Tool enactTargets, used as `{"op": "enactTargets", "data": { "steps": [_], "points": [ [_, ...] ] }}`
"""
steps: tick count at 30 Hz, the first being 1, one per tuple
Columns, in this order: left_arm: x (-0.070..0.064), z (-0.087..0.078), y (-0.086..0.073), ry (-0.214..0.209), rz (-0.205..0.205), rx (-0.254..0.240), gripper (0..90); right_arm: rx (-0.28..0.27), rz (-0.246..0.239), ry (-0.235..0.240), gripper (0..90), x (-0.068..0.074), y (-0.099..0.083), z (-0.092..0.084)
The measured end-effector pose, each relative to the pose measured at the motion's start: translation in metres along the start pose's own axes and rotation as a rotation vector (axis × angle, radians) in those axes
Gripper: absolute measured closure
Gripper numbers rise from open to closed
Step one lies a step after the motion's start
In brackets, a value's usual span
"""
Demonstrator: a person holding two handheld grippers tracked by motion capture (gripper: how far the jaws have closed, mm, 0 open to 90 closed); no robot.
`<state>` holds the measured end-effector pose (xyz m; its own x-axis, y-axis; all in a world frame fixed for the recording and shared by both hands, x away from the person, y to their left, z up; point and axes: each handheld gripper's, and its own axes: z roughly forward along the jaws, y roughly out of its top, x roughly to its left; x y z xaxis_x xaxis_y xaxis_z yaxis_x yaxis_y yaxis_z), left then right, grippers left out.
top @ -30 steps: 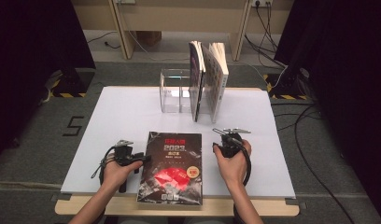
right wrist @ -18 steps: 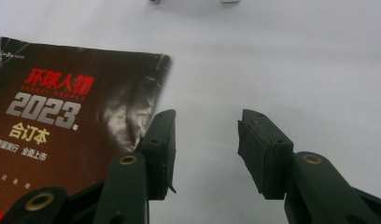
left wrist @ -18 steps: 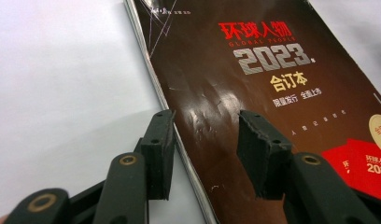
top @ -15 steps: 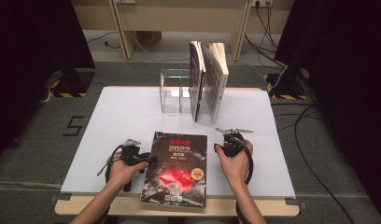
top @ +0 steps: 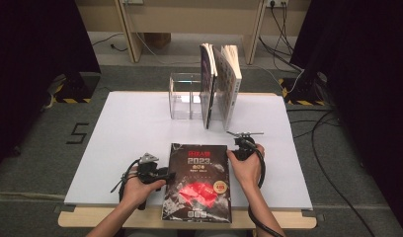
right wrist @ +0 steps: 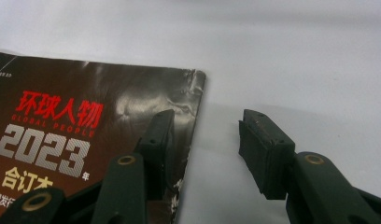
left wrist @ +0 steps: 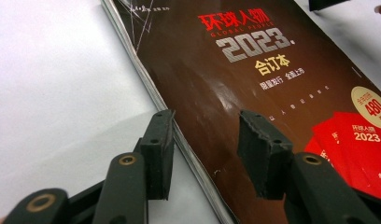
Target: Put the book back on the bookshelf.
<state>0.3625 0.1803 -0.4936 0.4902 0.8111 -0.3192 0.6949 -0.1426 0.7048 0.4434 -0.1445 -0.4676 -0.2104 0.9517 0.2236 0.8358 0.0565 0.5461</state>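
Two tools, left (top: 166, 174) and right (top: 237, 144), jaws apart, flank the dark glossy magazine (top: 199, 180) flat on the white tabletop (top: 135, 123); next, each must close on an edge.

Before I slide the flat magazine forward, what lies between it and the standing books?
High view: only bare white table between the magazine and the standing books.

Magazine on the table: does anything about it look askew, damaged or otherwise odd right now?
Slightly. The magazine lies flat but its near edge overhangs the front edge of the table. Its top right corner looks scuffed and creased in the right gripper view. The two books in the clear organizer stand upright.
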Motion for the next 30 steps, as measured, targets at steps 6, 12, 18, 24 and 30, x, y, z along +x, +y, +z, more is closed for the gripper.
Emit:
{"op": "enactTargets", "data": {
  "steps": [6, 12, 18, 24, 30],
  "points": [
    [-0.001, 0.0, -0.001, 0.004, 0.013, -0.006, 54.1, 0.011, -0.001, 0.0, 55.3, 0.0, 0.014, 0.005],
    [0.0, 0.0, -0.002, 0.002, 0.012, -0.014, 54.8, 0.041, -0.021, 0.008, 55.3, 0.005, 0.034, 0.01],
    [0.0, 0.0, -0.003, 0.008, 0.01, -0.018, 56.4, 0.077, -0.013, 0.068, 54.6, 0.01, 0.04, 0.019],
    [0.0, 0.0, -0.003, 0.006, 0.015, -0.016, 56.6, 0.079, 0.002, 0.055, 54.4, 0.008, 0.04, 0.026],
    [0.001, 0.0, -0.003, 0.006, 0.018, -0.015, 56.8, 0.079, -0.016, 0.039, 53.7, 0.009, 0.046, 0.032]
  ]
}}
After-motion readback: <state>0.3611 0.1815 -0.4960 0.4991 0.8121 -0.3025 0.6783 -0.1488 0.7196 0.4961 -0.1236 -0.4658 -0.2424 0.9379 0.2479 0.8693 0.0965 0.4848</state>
